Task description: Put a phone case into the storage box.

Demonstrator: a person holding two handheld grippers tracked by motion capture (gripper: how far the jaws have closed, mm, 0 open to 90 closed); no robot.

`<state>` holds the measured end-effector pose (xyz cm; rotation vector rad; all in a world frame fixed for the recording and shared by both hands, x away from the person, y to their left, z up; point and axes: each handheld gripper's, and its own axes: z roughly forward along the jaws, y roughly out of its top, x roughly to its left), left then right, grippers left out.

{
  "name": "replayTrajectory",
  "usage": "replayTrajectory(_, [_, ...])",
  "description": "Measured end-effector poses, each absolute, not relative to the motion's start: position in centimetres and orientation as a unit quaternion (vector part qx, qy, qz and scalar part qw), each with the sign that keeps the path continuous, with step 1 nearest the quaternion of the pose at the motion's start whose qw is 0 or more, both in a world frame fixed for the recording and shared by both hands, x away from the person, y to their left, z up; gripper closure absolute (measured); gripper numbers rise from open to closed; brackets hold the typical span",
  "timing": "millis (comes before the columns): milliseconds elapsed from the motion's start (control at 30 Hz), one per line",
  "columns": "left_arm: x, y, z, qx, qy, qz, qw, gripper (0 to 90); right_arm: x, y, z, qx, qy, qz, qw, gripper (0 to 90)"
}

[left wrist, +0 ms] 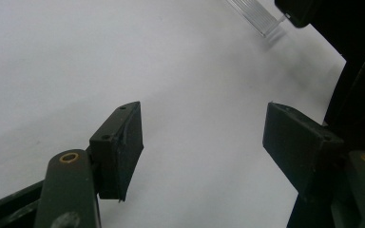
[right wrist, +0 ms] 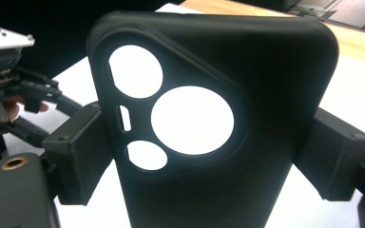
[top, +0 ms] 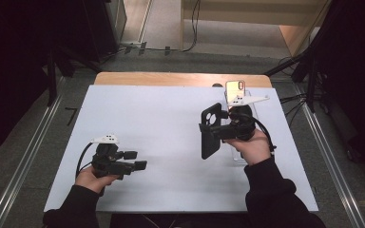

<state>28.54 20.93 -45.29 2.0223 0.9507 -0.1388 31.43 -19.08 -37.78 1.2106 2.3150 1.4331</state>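
A black phone case [top: 211,135] with round camera cut-outs hangs upright above the right half of the white table top [top: 147,109]. My right gripper [top: 215,129] is shut on it, its pads pressing the case's two long edges. The right gripper view brings the case [right wrist: 266,95] up close between the jaws of the right gripper [right wrist: 209,152]. Low at the table's front left, my left gripper [top: 137,160] is open and holds nothing. In its own view the left gripper [left wrist: 204,142] has bare white table between its pads. A phone [top: 234,91] stands upright at the back right.
A clear plastic stand [top: 238,156] lies on the table under my right hand, and its ribbed edge [left wrist: 259,16] shows in the left gripper view. Wooden table edge [top: 180,79] runs along the back. Metal rails and dark stands flank the table.
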Motion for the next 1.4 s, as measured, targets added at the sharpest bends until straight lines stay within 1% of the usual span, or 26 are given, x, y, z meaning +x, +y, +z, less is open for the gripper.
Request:
replayTrajectory(367, [28.2, 21.4, -45.3, 0.812, 0.39, -0.051, 0.431, 30.2, 31.9, -22.4, -35.9, 0.433, 0.753, 0.483, 0.113, 12.5])
replayTrajectory(433, [28.2, 21.4, -45.4, 0.812, 0.39, -0.051, 0.431, 30.2, 32.0, -22.9, -35.8, 0.435, 0.753, 0.479, 0.123, 12.5])
replayTrajectory(733, [28.1, 21.6, -45.4, 0.813, 0.392, -0.05, 0.428, 30.2, 32.3, -25.0, -35.4, 0.463, 0.735, 0.475, 0.141, 12.6])
replayTrajectory(933, [28.2, 21.7, -45.5, 0.812, 0.395, -0.049, 0.428, 30.2, 32.3, -26.2, -35.5, 0.484, 0.724, 0.461, 0.171, 12.6])
replayTrajectory(1100, [28.2, 21.7, -45.5, 0.81, 0.396, -0.051, 0.429, 30.2, 32.6, -27.5, -35.7, 0.502, 0.71, 0.457, 0.186, 12.6])
replayTrajectory(1267, [28.2, 21.7, -45.5, 0.809, 0.397, -0.051, 0.43, 30.2, 33.5, -28.6, -36.3, 0.524, 0.694, 0.45, 0.204, 12.6])
replayTrajectory(1400, [28.2, 21.6, -45.6, 0.812, 0.394, -0.052, 0.427, 30.3, 34.5, -28.9, -37.1, 0.534, 0.689, 0.443, 0.209, 12.6])
